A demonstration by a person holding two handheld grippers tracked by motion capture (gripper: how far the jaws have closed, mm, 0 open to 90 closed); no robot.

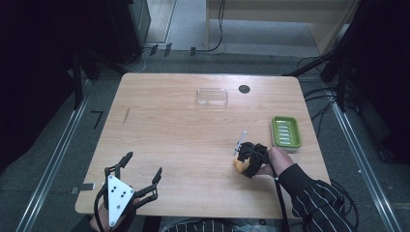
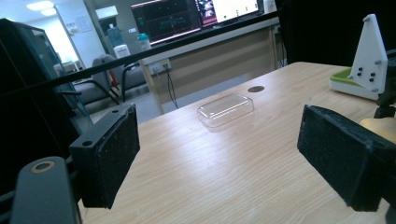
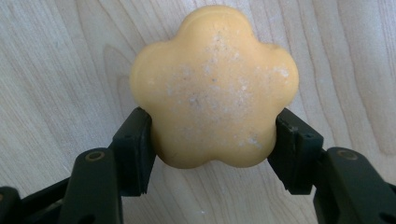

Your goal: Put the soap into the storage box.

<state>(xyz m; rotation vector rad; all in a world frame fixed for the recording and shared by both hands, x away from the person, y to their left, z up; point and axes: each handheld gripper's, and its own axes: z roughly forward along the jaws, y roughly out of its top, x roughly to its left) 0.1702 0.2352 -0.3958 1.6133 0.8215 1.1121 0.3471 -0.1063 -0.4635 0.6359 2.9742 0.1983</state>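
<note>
High view: right gripper (image 1: 243, 162) sits on the table (image 1: 169, 140), clamped on the soap (image 1: 239, 165), near the green dish (image 1: 286, 131). Left gripper (image 1: 143, 169) released at the near edge. Left gripper view: 2 pads wide apart, nothing between. Right gripper view: soap (image 3: 212, 86) pinched between both jaws, lying on wood.

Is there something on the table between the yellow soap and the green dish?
Nothing visible. The flower-shaped soap sits gripped by the right gripper, and only bare table lies between it and the green soap dish.
</note>
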